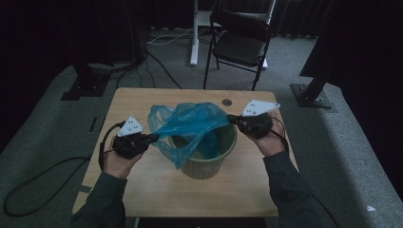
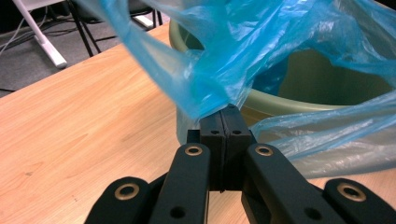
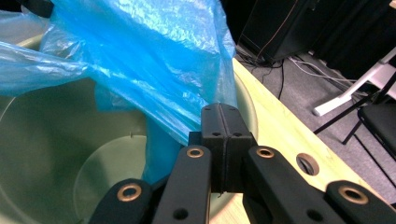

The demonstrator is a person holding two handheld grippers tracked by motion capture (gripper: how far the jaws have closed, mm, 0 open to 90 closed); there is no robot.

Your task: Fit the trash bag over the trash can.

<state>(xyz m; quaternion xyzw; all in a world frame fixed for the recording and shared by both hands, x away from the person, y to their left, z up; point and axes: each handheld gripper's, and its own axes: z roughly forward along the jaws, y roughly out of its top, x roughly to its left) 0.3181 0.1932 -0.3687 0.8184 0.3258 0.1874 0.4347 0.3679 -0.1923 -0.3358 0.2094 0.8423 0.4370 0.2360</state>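
Now both grippers pinch the blue plastic bag (image 1: 190, 124), which hangs stretched over the green bin (image 1: 209, 161) standing near the middle of the wooden table (image 1: 142, 190), a little toward its right edge. The left gripper (image 1: 154, 137) sits at the bin's left side, over the table's left half, and its jaws are pressed together on a gathered edge of the film; in the left gripper view the bag (image 2: 224, 56) bunches right at the tips of the left gripper (image 2: 226, 112), with the bin rim (image 2: 280, 105) just behind. The right gripper (image 1: 231, 117) is at the bin's far right rim, toward the table's back edge, and its jaws are likewise clamped on the bag; in the right gripper view the film (image 3: 140, 60) runs from the tips of the right gripper (image 3: 219, 112) out across the bin's open mouth (image 3: 56, 140), and part of it hangs down inside. Between the 2 grippers the bag spans the bin's opening, loose and crinkled, with a fold drooping over the near left wall. A round hole (image 1: 227, 102) in the tabletop lies near the back edge, just beyond the bin. Behind the table a black folding chair (image 1: 240, 42) stands on the grey carpet.
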